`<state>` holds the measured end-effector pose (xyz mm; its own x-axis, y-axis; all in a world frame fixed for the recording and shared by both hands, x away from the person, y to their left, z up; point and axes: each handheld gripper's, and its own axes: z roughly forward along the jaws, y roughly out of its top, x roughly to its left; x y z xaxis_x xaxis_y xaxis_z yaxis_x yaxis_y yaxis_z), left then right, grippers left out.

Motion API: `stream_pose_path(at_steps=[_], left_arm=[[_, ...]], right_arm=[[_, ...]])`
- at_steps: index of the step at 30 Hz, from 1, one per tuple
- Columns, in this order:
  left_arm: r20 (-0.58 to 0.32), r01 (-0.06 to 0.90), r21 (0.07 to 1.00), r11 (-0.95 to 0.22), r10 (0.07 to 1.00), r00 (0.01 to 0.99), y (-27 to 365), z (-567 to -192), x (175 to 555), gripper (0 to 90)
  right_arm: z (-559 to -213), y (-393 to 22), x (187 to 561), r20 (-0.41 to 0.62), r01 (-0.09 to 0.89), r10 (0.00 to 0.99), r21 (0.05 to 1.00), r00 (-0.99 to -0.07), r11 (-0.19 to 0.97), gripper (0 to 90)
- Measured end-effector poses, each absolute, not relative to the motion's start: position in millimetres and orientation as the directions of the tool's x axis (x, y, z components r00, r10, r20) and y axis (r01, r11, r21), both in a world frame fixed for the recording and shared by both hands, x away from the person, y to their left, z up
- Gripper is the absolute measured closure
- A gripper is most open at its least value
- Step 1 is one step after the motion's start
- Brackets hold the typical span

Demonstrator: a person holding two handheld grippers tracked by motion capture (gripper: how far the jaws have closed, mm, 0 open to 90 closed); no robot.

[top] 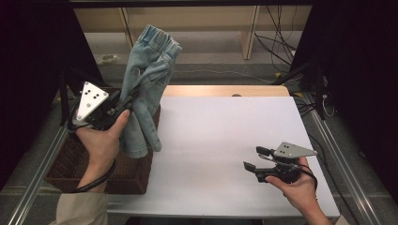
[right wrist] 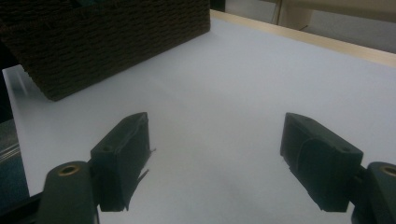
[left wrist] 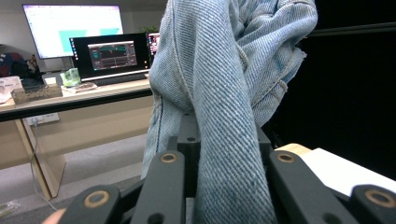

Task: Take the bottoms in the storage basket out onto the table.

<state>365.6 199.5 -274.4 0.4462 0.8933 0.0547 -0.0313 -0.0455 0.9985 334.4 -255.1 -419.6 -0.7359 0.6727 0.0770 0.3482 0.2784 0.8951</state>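
Reference landmark: the dark woven basket (top: 75, 159) at the left edge of the white table (top: 220, 140).

Left gripper (top: 123, 104): raised above the basket, jaws clamped on a bunched fold of light-blue denim jeans (top: 145, 84). The garment hangs clear of the table, its upper part rising past the jaws and its lower part draping down in front of the basket's right rim. In the left gripper view, denim (left wrist: 224, 116) is pressed between the black jaws.

Right gripper (top: 257, 158): well to the right of the basket, low over the white surface, jaws spread wide apart and holding nothing. In the right gripper view, the basket (right wrist: 102, 37) stands beyond the parted jaws.
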Motion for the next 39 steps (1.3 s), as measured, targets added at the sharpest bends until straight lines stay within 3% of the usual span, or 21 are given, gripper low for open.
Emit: stream_pose_path(at_steps=[39], left_arm=[[0.053, -0.046, 0.998, -0.034, 0.857, 0.513, 181, -270, 358, 75.1]], right_arm=[[-420, -255, 334, 0.080, 0.351, 0.673, 0.895, -0.735, 0.277, 25.2]])
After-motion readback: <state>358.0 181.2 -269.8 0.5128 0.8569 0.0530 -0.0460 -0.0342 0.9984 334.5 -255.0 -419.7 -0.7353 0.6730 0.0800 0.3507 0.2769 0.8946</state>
